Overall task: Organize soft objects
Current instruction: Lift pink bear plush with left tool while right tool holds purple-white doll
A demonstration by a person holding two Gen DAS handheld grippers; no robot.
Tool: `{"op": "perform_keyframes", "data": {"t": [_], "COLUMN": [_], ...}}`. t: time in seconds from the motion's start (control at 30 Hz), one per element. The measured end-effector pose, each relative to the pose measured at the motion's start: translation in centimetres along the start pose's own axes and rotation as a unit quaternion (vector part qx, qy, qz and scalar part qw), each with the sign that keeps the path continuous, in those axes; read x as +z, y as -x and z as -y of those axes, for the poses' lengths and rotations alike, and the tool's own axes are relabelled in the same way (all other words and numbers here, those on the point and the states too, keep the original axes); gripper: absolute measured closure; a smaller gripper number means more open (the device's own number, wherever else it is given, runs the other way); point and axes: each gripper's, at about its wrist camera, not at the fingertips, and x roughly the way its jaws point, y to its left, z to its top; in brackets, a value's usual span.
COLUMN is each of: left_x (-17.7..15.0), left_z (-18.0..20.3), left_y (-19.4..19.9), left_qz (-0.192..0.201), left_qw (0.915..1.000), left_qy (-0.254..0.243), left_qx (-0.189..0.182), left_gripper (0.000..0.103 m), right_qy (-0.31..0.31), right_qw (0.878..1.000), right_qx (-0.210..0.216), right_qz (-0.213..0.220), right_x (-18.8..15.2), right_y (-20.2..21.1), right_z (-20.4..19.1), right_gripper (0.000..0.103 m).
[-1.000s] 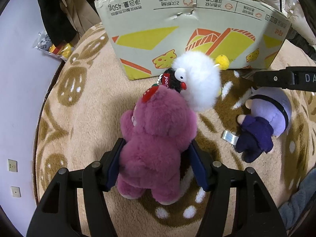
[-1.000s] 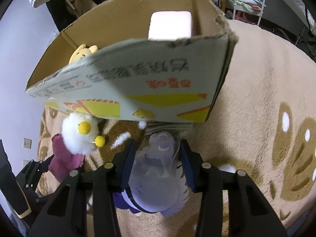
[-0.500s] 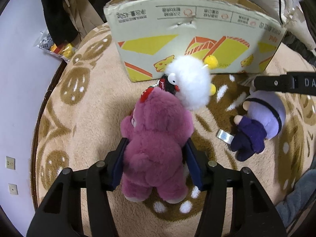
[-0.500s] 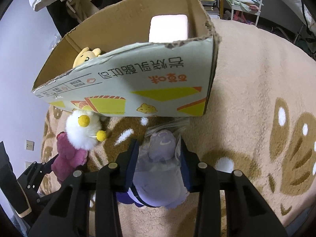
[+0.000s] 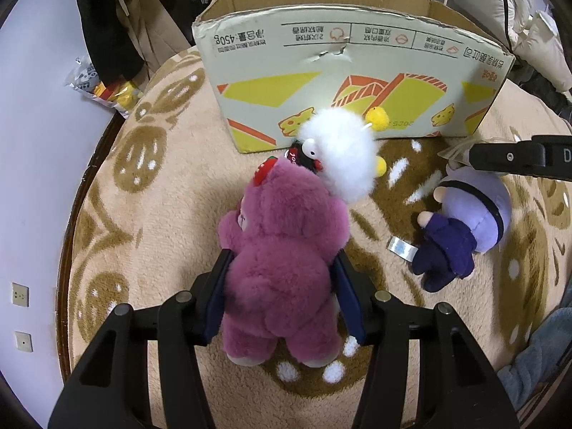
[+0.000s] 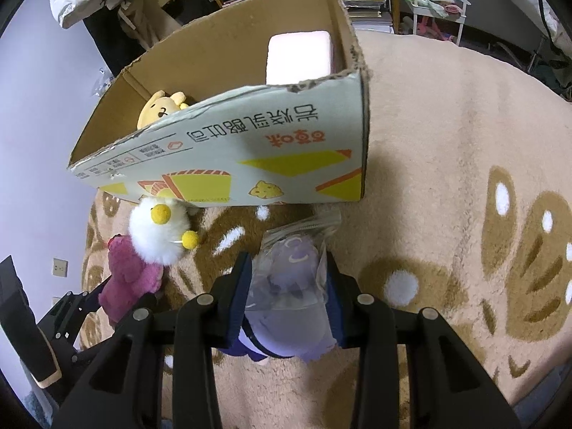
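My left gripper (image 5: 282, 268) is shut on a magenta plush bear (image 5: 282, 250), held above the rug. A white fluffy plush (image 5: 343, 157) with yellow pompoms touches the bear's head. My right gripper (image 6: 287, 279) is shut on a lavender plush doll (image 6: 289, 286) wrapped in clear plastic; the doll also shows in the left wrist view (image 5: 468, 214). An open cardboard box (image 6: 250, 150) stands beyond both, also seen in the left wrist view (image 5: 343, 71). It holds a yellow plush (image 6: 161, 107) and a white block (image 6: 298, 53).
A beige round rug (image 6: 447, 143) with brown patterns covers the floor. A snack bag (image 5: 103, 85) and hanging clothes (image 5: 118, 28) are at the far left. Shelves with clutter (image 6: 429, 0) stand behind the box. A blue-grey cloth (image 5: 536, 368) lies at the right edge.
Both grippers have risen and drawn back from the box with their plush toys held. More of the box's inside shows in the right wrist view.
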Motion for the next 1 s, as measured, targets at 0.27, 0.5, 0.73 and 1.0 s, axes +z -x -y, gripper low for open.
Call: {"op": "perform_keyframes", "data": {"t": [0.27,0.5,0.73,1.0], "left_x": [-0.4,-1.0,-1.6,-1.6], "left_z": [-0.4,-0.6,-1.0,-1.2], "left_y": [1.3,3.1,4.9,5.7], "left_qz": [0.011,0.026,0.043,0.051], "left_qw": [0.9999,0.9996,0.9989,0.9985], "left_qy": [0.008,0.01,0.016,0.018], "left_qx": [0.0,0.008,0.009,0.006], "left_gripper": [0.049,0.049,0.049,0.049], "right_qy": [0.01,0.03,0.034,0.03], "right_qw": [1.0,0.999,0.999,0.999], "right_qx": [-0.004,-0.018,-0.019,-0.016], "right_qz": [0.01,0.023,0.032,0.024], "right_x": [-1.2,-2.1,-2.9,-3.2], "right_y": [1.5,2.5,3.4,2.9], "right_z": [-0.4,-1.5,-1.8,-1.3], "right_gripper": [0.063,0.063,0.063,0.076]}}
